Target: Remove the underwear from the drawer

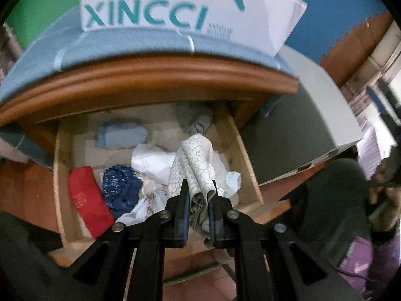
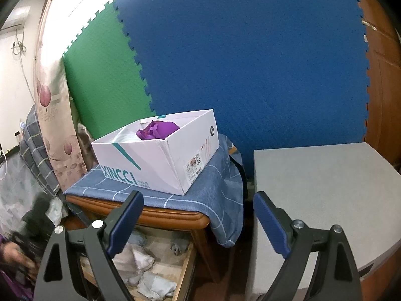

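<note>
Open drawer [image 1: 60,175] below the cabinet top, folded underwear [image 1: 195,165] in its right half between the left gripper [image 1: 198,195] fingers, other garments [image 1: 122,188] to the left, shoebox [image 2: 160,160] on the cloth [image 2: 215,195] above, low table [image 2: 320,190] right of the cabinet

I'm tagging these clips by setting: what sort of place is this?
Most likely a bedroom at home: an open wooden drawer full of folded underwear, a nightstand-like cabinet under a checked cloth with a shoe box, and a floral curtain.

White XINCCI shoebox [image 2: 160,160] with purple cloth [image 2: 158,131] atop blue checked cover [image 2: 213,183], beside grey table [image 2: 320,183].
</note>
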Demonstrator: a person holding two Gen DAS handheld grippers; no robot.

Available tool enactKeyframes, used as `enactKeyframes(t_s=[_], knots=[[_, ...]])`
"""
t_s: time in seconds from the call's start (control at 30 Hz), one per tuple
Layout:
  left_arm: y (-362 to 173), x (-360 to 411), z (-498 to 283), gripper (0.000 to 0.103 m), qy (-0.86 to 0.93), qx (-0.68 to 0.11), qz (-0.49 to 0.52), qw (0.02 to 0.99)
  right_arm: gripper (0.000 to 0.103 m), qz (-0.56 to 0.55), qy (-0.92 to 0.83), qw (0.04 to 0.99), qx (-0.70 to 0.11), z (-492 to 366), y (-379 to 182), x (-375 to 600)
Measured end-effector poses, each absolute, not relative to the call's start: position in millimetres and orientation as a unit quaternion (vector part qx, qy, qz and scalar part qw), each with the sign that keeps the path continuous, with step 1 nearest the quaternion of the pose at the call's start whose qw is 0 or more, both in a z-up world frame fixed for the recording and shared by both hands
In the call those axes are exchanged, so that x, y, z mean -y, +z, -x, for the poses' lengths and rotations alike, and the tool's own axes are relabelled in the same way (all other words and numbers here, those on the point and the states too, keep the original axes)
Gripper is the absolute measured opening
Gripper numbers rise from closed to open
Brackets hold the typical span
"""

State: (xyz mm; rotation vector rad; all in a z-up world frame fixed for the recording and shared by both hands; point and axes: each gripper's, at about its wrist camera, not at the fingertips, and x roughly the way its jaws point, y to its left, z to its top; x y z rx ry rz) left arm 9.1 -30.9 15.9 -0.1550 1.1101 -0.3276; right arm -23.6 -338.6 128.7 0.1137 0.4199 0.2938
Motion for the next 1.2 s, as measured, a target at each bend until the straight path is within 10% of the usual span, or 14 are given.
enactKeyframes(t_s=[0.7, 1.2], knots=[[192.0, -1.5, 6.9, 0.009, -0.198, -0.386, 0.105, 0.895, 0.091, -0.045, 0.143, 0.965, -0.214, 20.2, 128.3, 331.6], [289.5, 22.9, -164.4, 0.001, -0.190, -0.305, 0.086, 0.929, 0.091, -0.047, 0.145, 0.965, -0.214, 22.2, 129.3, 332.9]])
